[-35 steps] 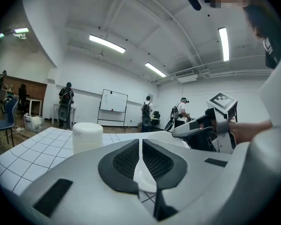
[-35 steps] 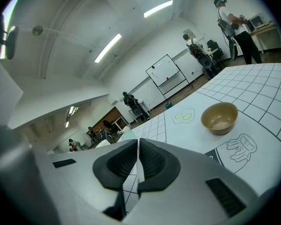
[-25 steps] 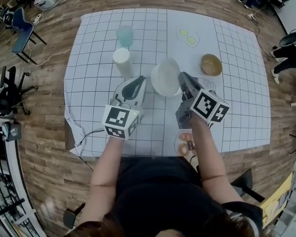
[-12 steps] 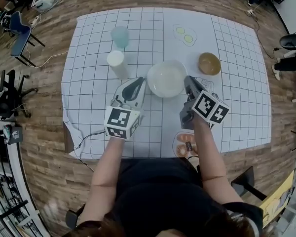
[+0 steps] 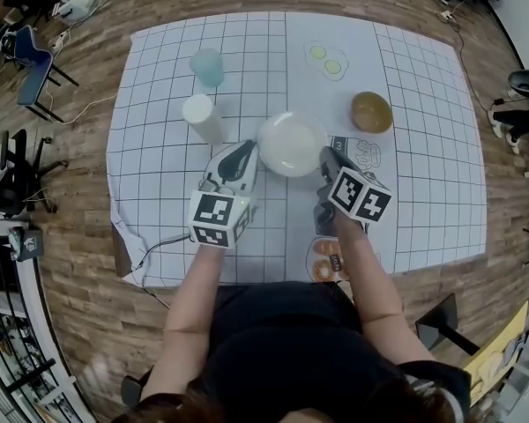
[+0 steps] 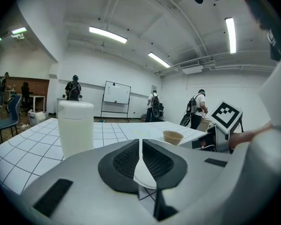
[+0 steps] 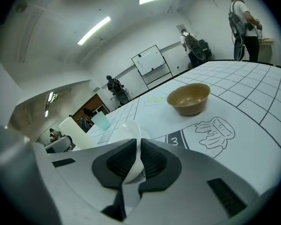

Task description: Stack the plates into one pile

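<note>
**A:** Where's the plate?

**B:** Near the middle of the bench (image 5: 159, 201), over the white gridded sheet. It's a white plate (image 5: 291, 144) held between both tongs. I can't tell whether its underside touches the sheet.

**A:** And the tongs?

**B:** The left tongs (image 5: 248, 151) are clamped on the plate's left rim. In the left gripper view the thin white edge sits pinched between the dark pads. The right tongs (image 5: 324, 157) have the opposite rim between their pads. Their jaws have just been easing apart a little, though the pads look to be pressing on the rim.

**A:** Anything close by?

**B:** A white cup (image 5: 201, 117) stands near the plate's left side, with a pale blue cup (image 5: 207, 66) farther back. A brown bowl (image 5: 371, 112) sits off to the right — all three stand apart from the plate.
</note>
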`<act>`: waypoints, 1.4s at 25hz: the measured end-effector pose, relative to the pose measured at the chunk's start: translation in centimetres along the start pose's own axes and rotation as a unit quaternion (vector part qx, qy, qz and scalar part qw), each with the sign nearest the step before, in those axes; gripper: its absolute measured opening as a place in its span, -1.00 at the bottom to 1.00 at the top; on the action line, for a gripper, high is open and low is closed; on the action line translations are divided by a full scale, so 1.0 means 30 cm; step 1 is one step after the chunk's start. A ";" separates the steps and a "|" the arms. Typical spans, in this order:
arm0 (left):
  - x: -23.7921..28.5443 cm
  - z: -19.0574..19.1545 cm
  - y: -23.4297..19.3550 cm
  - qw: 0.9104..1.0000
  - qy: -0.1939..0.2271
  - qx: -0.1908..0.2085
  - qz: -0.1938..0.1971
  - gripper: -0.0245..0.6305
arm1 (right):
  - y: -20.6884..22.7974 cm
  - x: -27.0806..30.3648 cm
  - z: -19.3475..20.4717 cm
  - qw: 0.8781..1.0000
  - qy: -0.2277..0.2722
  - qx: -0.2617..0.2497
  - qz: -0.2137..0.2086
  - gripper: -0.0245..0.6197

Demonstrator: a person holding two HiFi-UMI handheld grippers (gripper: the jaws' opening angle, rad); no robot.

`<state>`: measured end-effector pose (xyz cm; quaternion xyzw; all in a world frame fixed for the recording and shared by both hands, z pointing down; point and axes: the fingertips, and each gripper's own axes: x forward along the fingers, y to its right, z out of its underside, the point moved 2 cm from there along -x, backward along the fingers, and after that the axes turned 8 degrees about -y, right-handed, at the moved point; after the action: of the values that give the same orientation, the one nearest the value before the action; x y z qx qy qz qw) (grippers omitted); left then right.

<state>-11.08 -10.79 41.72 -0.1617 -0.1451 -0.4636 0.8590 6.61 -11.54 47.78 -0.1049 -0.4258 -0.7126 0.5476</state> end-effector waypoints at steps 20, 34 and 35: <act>0.008 0.047 -0.032 1.000 -0.024 -0.005 -0.013 -0.84 | 0.024 0.059 0.027 0.995 -0.019 -0.080 0.058 -0.72; -0.063 0.021 -0.058 0.998 -0.023 -0.017 -0.062 -0.84 | -0.122 -0.066 -0.019 0.984 0.008 -0.178 0.019 -0.85; -0.070 0.021 -0.061 0.997 -0.024 -0.016 -0.068 -0.84 | -0.128 -0.078 -0.022 0.983 0.013 -0.181 0.018 -0.85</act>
<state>-13.79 -9.93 41.71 -0.1765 -0.1686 -0.5193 0.8190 4.35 -10.27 44.04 -0.2009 -0.2806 -0.7691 0.5379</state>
